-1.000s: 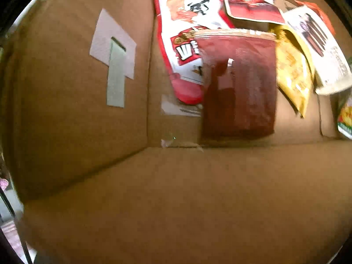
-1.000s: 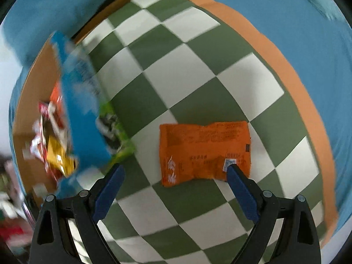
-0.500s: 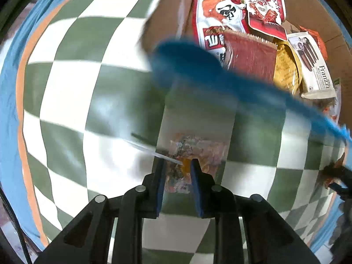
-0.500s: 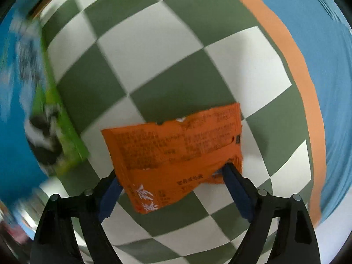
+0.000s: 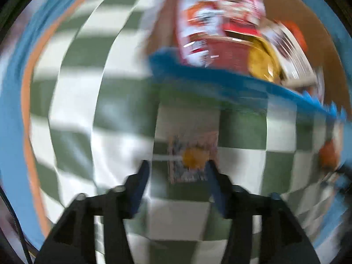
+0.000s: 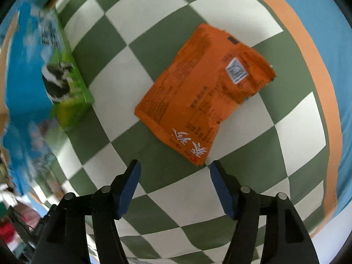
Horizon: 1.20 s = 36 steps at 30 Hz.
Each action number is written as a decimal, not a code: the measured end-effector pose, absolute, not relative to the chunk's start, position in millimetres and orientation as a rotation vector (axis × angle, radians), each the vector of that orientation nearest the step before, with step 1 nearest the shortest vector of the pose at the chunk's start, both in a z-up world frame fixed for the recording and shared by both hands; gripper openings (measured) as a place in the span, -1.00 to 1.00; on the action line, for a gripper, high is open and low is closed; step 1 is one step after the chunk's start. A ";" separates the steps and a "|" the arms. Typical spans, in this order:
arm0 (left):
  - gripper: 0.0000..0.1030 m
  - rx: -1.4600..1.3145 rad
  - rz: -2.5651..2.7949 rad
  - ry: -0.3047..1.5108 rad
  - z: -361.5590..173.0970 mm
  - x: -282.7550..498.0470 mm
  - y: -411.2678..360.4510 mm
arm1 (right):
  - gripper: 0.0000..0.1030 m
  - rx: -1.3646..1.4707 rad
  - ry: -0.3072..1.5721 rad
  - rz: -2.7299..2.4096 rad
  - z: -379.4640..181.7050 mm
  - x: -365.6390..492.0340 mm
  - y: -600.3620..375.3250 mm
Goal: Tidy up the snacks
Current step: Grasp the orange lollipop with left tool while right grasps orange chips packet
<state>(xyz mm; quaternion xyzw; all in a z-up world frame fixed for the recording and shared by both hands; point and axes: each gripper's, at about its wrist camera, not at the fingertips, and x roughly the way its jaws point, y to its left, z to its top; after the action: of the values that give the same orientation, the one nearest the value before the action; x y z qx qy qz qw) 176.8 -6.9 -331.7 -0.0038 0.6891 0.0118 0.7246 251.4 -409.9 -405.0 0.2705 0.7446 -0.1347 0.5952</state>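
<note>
In the blurred left wrist view my left gripper (image 5: 178, 167) is open above the checkered cloth, with a small pale snack packet with a yellow spot (image 5: 193, 158) lying between and just beyond its fingertips. Behind a blue edge (image 5: 220, 77) a cardboard box (image 5: 330, 33) holds several red, white and yellow snack bags (image 5: 220, 35). In the right wrist view my right gripper (image 6: 173, 169) is open and empty just short of an orange snack bag (image 6: 204, 92) that lies flat on the cloth.
A blue and green carton with a cow picture (image 6: 59, 81) stands at the left of the right wrist view. The green and white checkered cloth (image 6: 154, 33) has an orange border (image 6: 308, 55) with blue beyond it.
My left gripper has come out of the box and opened from nearly shut over the small packet. My right gripper has backed off the orange bag, which now lies turned diagonally.
</note>
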 end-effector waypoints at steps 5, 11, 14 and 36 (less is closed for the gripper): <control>0.18 0.323 -0.134 1.553 -355.0 173.8 -50.7 | 0.32 0.591 1.716 -0.295 -393.2 259.0 -410.0; 0.46 0.445 -0.191 1.617 -388.3 168.6 -78.9 | 0.32 0.649 1.680 -0.321 -387.0 257.8 -417.2; 0.46 0.436 -0.212 1.625 -390.9 167.6 -82.7 | 0.32 0.735 1.632 -0.365 -376.7 254.9 -440.2; -0.77 -0.082 -0.029 1.680 -361.4 109.6 -20.6 | -0.21 0.535 1.605 -0.321 -385.4 285.1 -417.7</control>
<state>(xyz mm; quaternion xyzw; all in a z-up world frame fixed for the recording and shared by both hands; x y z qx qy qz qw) 109.6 -20.6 -361.4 -0.0364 0.7446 -0.0128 0.6664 285.1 -417.7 -385.4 0.2356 0.7071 -0.1412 0.6516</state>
